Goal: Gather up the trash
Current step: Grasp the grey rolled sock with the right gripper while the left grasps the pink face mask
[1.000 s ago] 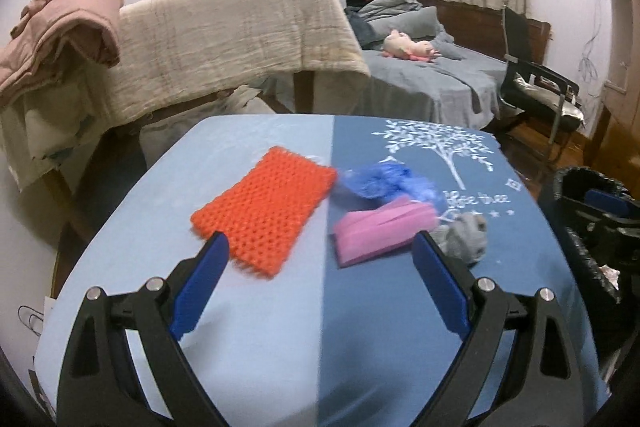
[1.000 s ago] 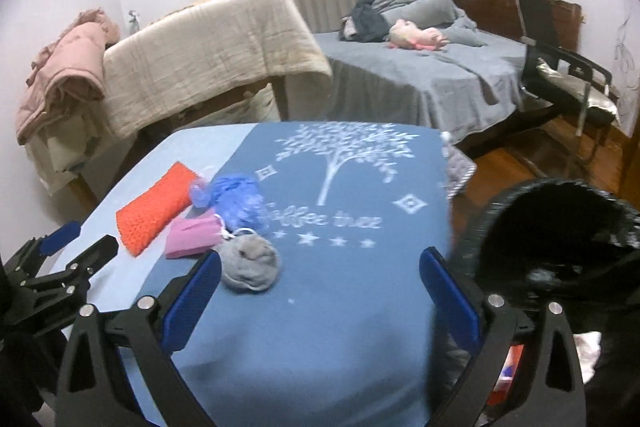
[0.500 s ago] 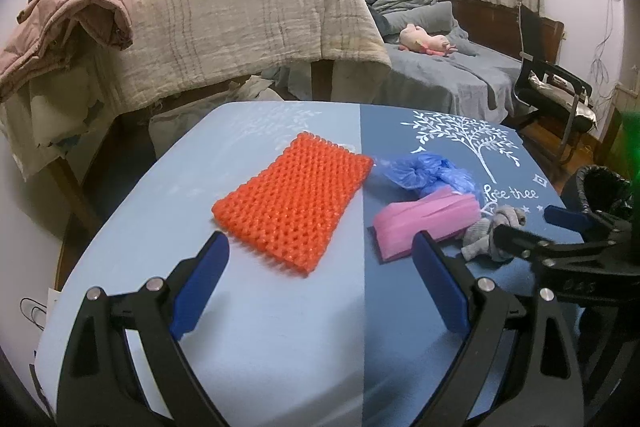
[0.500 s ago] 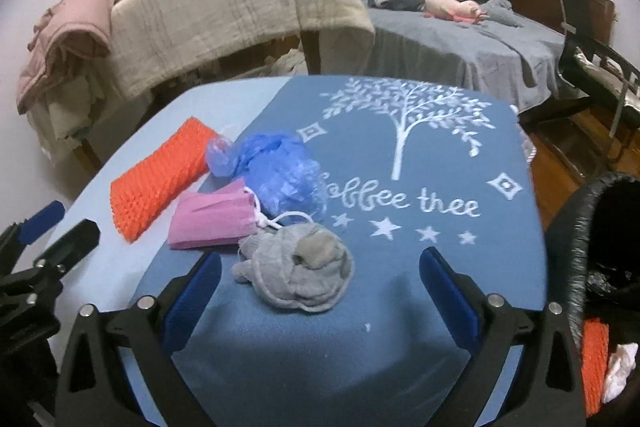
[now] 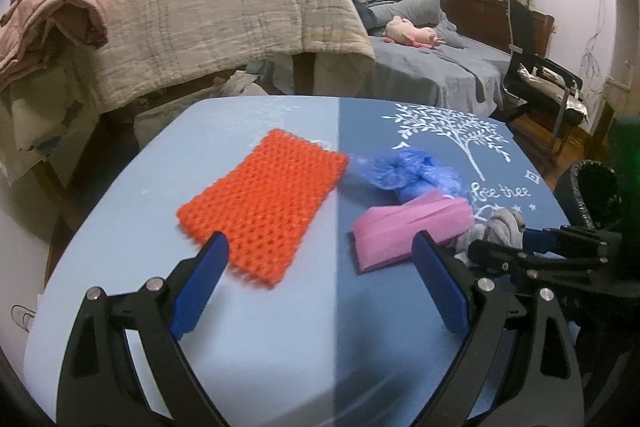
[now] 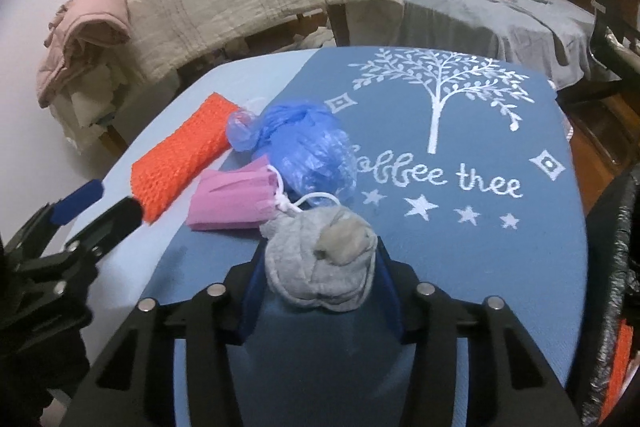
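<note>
Right gripper [image 6: 320, 279]: we find its jaws have just been closing, and both blue pads now press the sides of the grey sock ball [image 6: 322, 259]; it is grasping that item.
Grey sock ball: we record it sitting on the dark blue half of the tablecloth [image 6: 460, 267], clamped between the 2 pads, touching the white ear loop of the pink mask [image 6: 234, 201].
Left gripper [image 5: 320, 279]: we note it released, jaws wide apart with nothing between the pads, hanging over the near part of the table.
Orange mesh pad [image 5: 264, 211]: we see it flat on the light blue half, its near corner just behind the left gripper's left finger [image 5: 200, 287].
Pink mask: we see it folded, lying between the orange mesh pad and the grey sock ball, against the blue plastic bag [image 6: 308, 151].
Blue plastic bag: crumpled, just behind the pink mask, beside the printed lettering.
Black-lined bin [image 6: 612, 267]: we observe it off the right edge of the table, with an orange scrap visible inside.
Background: we note a beige blanket [image 5: 224, 19] draped over furniture and a bed [image 5: 440, 67] behind the table.
</note>
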`<state>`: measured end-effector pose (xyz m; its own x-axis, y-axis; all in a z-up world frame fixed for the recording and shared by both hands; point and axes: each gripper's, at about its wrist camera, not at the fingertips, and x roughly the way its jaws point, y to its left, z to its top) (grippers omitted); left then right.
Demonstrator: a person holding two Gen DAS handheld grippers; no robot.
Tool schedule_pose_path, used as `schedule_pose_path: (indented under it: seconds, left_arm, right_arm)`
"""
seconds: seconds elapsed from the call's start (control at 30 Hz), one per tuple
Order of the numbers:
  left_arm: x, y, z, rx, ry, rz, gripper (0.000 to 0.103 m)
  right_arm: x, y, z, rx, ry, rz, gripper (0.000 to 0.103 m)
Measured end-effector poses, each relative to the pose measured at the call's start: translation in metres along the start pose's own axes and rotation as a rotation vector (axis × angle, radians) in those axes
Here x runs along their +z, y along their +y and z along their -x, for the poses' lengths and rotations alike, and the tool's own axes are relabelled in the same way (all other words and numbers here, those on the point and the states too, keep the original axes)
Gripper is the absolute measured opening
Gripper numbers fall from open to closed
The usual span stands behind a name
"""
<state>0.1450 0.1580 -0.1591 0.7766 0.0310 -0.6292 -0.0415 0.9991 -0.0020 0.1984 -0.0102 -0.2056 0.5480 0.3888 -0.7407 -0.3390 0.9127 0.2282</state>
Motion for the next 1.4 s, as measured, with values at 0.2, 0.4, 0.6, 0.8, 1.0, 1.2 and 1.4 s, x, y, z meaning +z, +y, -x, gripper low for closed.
schedule_pose_path:
  seconds: [0.2, 0.4, 0.6, 0.8, 1.0, 1.2, 1.4]
  left_arm:
    - [0.005, -0.023, -0.019, -0.055, 0.023, -0.021, 0.09]
    - [0.007, -0.041, -0.044, -0.121, 0.106, -0.052, 0.08]
    - [0.005, -0.046, -0.051, -0.135, 0.125, -0.051, 0.078]
    - [0.003, -0.056, -0.054, -0.187, 0.143, -0.07, 0.077]
    - [-0.002, -0.07, -0.055, -0.254, 0.176, -0.115, 0.045]
    - [-0.003, -0.064, -0.051, -0.276, 0.162, -0.083, 0.008]
    - [-0.001, -0.052, -0.031, -0.211, 0.093, -0.029, 0.005]
  right_arm:
    - [-0.007, -0.01, 0.015, -0.047, -0.011, 0.012, 0.049]
    - [-0.011, -0.023, 0.013, -0.045, 0.008, -0.011, 0.052]
    - [-0.013, -0.026, 0.022, -0.102, -0.013, -0.011, 0.076]
    - [-0.016, -0.034, 0.038, -0.153, -0.04, -0.021, 0.086]
    - [-0.018, -0.037, 0.045, -0.159, -0.042, -0.024, 0.086]
    - [-0.018, -0.041, 0.046, -0.161, -0.052, -0.042, 0.086]
    - [-0.017, -0.038, 0.046, -0.153, -0.056, -0.041, 0.086]
